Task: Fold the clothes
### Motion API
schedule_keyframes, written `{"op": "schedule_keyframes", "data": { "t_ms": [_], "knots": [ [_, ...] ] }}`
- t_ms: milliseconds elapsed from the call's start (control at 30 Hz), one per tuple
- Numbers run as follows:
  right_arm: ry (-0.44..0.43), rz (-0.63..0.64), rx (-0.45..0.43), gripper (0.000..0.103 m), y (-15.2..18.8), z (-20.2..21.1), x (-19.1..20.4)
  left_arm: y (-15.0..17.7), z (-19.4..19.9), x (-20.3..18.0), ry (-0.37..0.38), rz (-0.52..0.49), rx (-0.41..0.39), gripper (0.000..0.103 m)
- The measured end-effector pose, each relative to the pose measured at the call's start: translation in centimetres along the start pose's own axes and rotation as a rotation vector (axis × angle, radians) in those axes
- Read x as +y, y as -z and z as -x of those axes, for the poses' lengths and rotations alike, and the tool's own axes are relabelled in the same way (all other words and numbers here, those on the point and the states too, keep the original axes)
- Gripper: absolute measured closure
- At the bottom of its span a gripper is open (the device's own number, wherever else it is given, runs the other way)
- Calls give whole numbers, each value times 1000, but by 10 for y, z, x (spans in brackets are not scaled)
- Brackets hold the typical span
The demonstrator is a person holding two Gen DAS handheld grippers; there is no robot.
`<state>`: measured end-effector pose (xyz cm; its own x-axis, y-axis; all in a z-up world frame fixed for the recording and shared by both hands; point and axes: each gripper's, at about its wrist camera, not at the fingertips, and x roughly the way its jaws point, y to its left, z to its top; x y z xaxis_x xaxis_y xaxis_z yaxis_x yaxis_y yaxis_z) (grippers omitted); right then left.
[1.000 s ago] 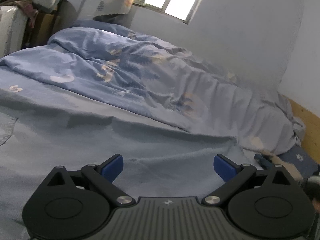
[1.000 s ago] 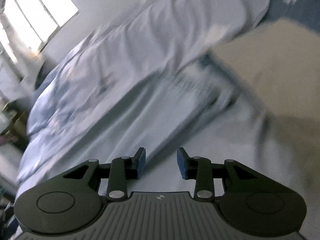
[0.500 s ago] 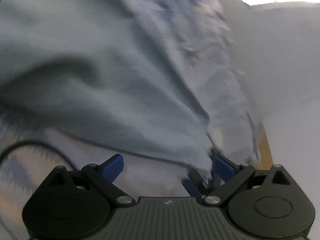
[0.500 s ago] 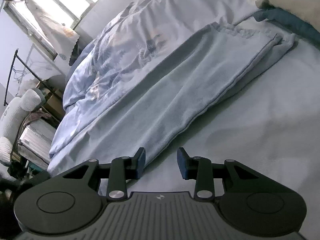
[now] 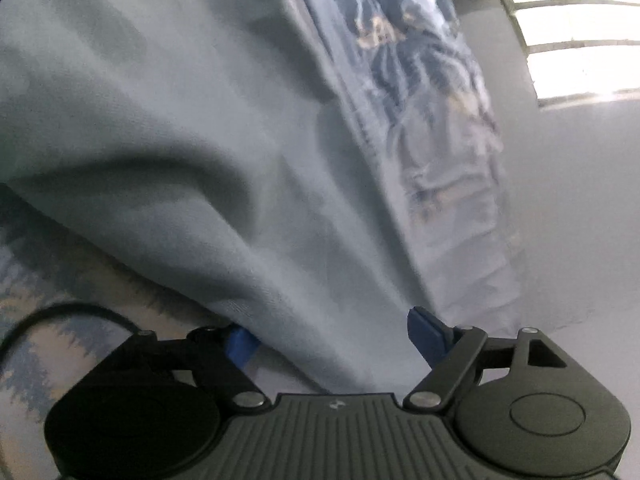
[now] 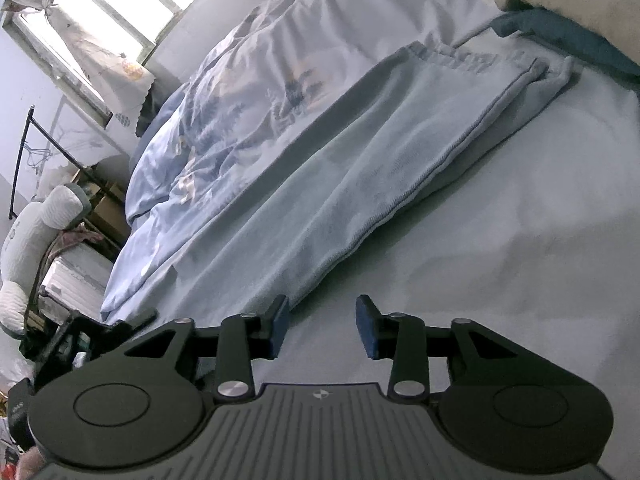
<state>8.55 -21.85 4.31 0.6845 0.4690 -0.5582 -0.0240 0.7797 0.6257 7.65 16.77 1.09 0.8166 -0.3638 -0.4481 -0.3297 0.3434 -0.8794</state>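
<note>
left hand-held gripper (image 5: 334, 334): we see the jaws spread wide; a fold of the pale blue garment (image 5: 208, 152) runs down between the blue pads, draped over the left pad (image 5: 239, 345), right pad clear of it. Not pinched.
right hand-held gripper (image 6: 322, 326): jaws spread with a clear gap, nothing between the pads. We see it low over the bed sheet (image 6: 520, 264), just off the garment's near end.
garment, right wrist view: the pale blue garment (image 6: 360, 176) lies flat and long on the bed, running diagonally from the near left side toward the far right end. Seamed edge faces the open sheet; bunched hem at the far end.
garment, left wrist view: cloth fills most of the frame, creased, with a deep shadowed fold at centre left. Slight blur, so we cannot tell which edge is in the jaws.
duvet (image 6: 224, 120): patterned blue, heaped along the far side of the bed, touching the garment's long far edge.
pillow (image 6: 576, 36): dark blue with a cream cover on top, at the far right corner of the bed, near the garment's hem.
cable (image 5: 68, 314): black loop on patterned cloth, lower left in the left wrist view.
window (image 6: 120, 12): bright, on the wall past the duvet.
</note>
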Motion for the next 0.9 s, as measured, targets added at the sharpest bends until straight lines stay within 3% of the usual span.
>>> {"op": "schedule_keyframes", "data": {
  "t_ms": [200,467,767,900],
  "knots": [
    [-39,-35,42,58,7,-20,4,-14,5,-11,101,10,-25,24],
    [-84,-49,62,57,21,-45,29,-19,12,-25,159,37,-21,24],
    [-58,-264,5,57,11,-69,20,-21,17,-14,169,52,-17,24],
    [-28,-291,1,57,1,-85,22,-22,17,-12,170,49,-14,24]
  ]
}}
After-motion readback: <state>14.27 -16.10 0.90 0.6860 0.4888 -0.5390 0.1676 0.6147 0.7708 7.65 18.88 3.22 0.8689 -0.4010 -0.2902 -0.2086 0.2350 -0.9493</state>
